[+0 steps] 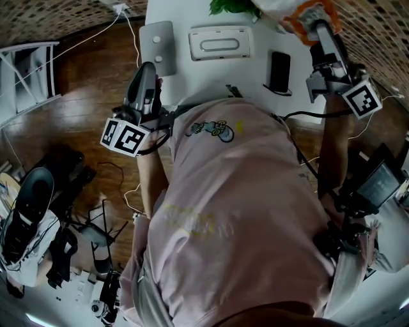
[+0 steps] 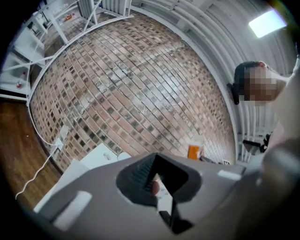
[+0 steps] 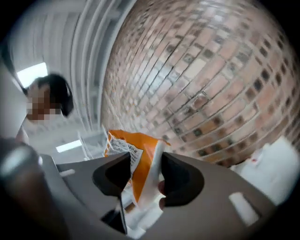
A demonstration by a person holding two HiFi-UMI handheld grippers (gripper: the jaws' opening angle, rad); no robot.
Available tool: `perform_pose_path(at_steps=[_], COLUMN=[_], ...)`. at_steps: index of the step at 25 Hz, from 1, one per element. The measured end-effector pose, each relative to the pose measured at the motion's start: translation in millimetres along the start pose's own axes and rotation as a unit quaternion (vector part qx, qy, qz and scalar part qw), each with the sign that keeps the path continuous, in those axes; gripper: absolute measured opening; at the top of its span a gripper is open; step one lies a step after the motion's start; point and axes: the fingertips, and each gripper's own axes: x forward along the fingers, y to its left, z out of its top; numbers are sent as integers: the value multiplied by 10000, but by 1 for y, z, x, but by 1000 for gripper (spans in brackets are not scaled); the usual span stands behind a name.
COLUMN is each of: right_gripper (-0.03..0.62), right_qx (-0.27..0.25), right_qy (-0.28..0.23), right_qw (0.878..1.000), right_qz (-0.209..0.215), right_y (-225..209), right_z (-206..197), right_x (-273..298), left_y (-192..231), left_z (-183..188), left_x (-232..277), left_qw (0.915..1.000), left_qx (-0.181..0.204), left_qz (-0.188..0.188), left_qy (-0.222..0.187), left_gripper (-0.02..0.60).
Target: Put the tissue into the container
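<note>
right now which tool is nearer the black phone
Right. The right tool, shut on an orange pack, is just right of the phone; the left tool is over the table's far left edge.

Black phone on white table; green plant at far edge.

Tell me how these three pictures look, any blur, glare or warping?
Head view: dim, dark floor, bright white table. Left gripper view: fisheye bulges the brick wall; ceiling light glares. Right gripper view: motion-blurred background; the orange tissue pack in the right tool looks sharper.
</note>
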Motion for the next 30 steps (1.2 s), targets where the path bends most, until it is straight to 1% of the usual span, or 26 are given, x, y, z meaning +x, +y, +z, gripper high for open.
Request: perform_pose_path(at_steps=[1,2,3,4,5,6,7,9,11,12,14,16,17,21,24,26,28,30], right_gripper=[186,186,186,186,186,186,186,186,186,186,186,186,186,186,189,195,203,208], right_qx=[-512,-936,-1271,-1490,-1561,-1476,-1271,-720,-110,182,619,858,872,400,170,235,375,532], right_qy=[566,1060,1459,1734,1879,1925,1906,1768,1687,1708,1893,2271,2536,3630,4147,4218,4153,4088], right_qw=[9958,9850,9710,9590,9528,9530,9578,9715,9799,9809,9777,9684,9614,9261,9002,8921,8899,8891], right_qz=[-501,-988,-1402,-1676,-1802,-1815,-1738,-1403,-1057,-915,-662,-564,-614,-947,-1317,-1602,-1850,-1986], right_y=[-19,-40,-59,-73,-82,-86,-86,-78,-67,-61,-53,-53,-56,-80,-98,-106,-115,-124], right_z=[-14,-25,-32,-34,-34,-31,-28,-27,-42,-55,-92,-136,-159,-243,-283,-297,-305,-312], right_x=[1,-2,-8,-15,-23,-30,-36,-38,-31,-24,-5,14,22,44,54,57,58,58], left_y=[2,4,6,8,9,9,9,12,14,15,14,12,11,12,21,26,33,39], left_z=[-2,-3,-5,-5,-6,-6,-7,-8,-11,-12,-13,-14,-15,-16,-14,-13,-16,-20], left_x=[0,-1,-2,-5,-8,-11,-14,-18,-20,-20,-19,-15,-13,-9,-9,-10,-9,-5], left_qw=[10000,9999,9998,9996,9994,9993,9992,9989,9986,9985,9984,9984,9983,9979,9973,9969,9965,9963], left_qx=[55,107,153,189,210,213,203,162,119,105,98,113,123,119,65,10,-52,-111], left_qz=[47,99,154,208,261,311,357,440,503,522,520,488,473,461,540,591,612,625], left_qy=[15,25,30,31,28,25,22,25,59,91,172,265,309,429,491,525,561,588], left_gripper=[5,5,5,5,5,5,5,5,5,5,5,5,5,5,5,5,5,5])
